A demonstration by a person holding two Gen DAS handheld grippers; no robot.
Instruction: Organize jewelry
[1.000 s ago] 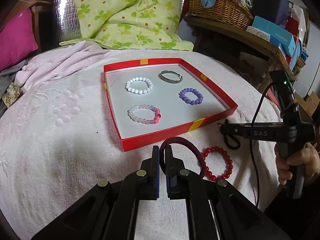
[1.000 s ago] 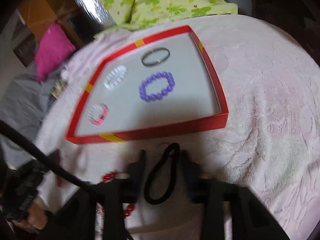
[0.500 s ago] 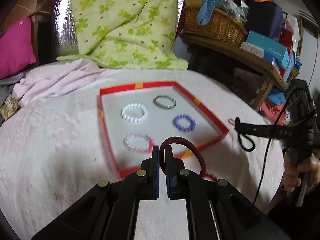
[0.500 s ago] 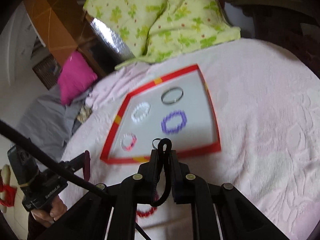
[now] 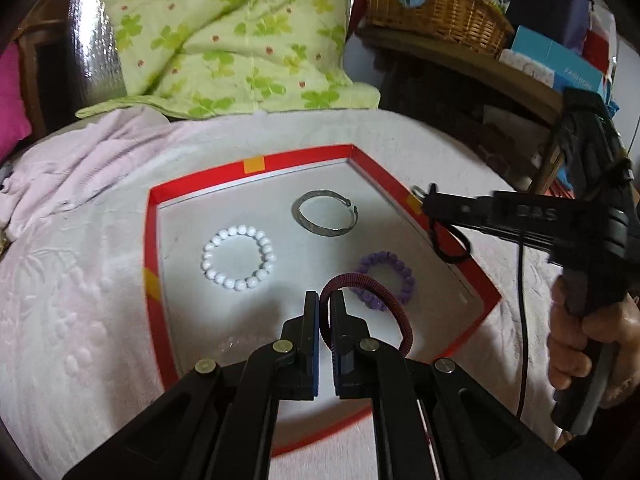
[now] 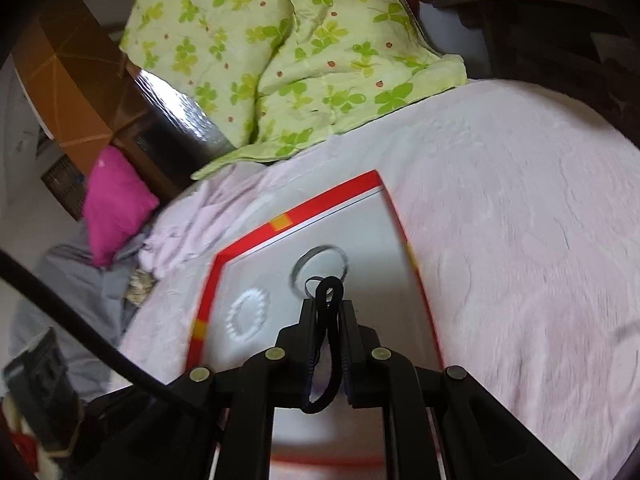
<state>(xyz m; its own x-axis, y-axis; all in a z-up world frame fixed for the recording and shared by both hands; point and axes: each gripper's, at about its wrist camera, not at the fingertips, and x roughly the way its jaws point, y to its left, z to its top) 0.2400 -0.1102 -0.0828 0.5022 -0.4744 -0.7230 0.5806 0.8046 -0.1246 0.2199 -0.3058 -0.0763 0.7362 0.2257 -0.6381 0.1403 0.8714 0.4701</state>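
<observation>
Left wrist: left gripper (image 5: 325,300) pinching maroon band (image 5: 372,292) over tray (image 5: 154,248); white beads (image 5: 239,258), bangle (image 5: 325,218), purple beads (image 5: 386,276) inside; right gripper (image 5: 434,210) at tray's right rim.

Right wrist: right gripper (image 6: 327,310) clamped on black loop (image 6: 326,320) above tray (image 6: 208,304); purple beads hidden.

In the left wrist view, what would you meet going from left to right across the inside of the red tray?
white bead bracelet → silver bangle → purple bead bracelet, all lying in the red tray.
</observation>
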